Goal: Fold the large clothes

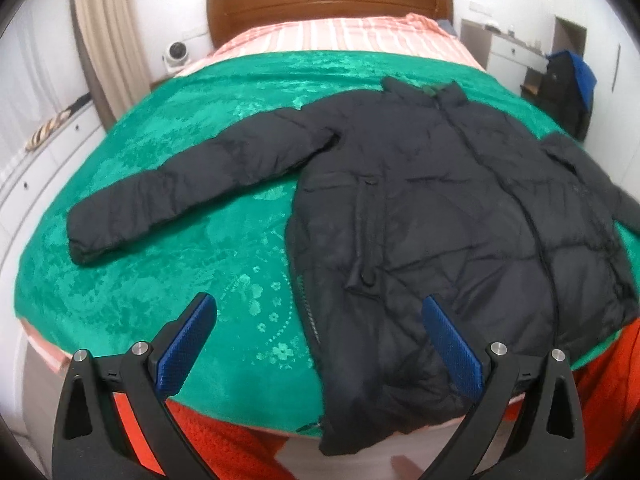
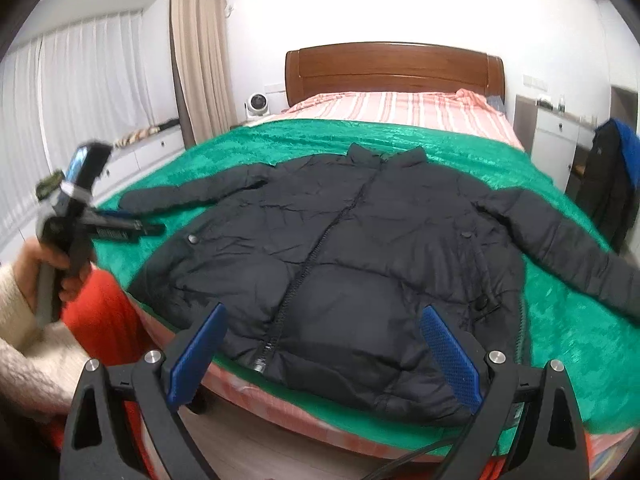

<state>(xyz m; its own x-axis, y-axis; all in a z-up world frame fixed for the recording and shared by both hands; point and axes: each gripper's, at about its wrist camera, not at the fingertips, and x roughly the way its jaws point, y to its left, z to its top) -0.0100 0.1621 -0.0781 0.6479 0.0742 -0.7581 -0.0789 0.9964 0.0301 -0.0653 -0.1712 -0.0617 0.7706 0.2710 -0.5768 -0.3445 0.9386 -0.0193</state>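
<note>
Across the green blanket the black jacket lay flat, unfolded. We held the left gripper and right gripper near its hem, wide open, empty. We judged a sleeve came next.

Left wrist view: sits at the near foot of the bed, looking down its length toward the far headboard; left gripper frames the bottom edge, jacket offset right.

Right wrist view: same near end, set further right and a little higher, facing the headboard; right gripper at bottom, jacket centred.

Shared: jacket, green bed cover, headboard. Right view also catches the left gripper at near left.
</note>
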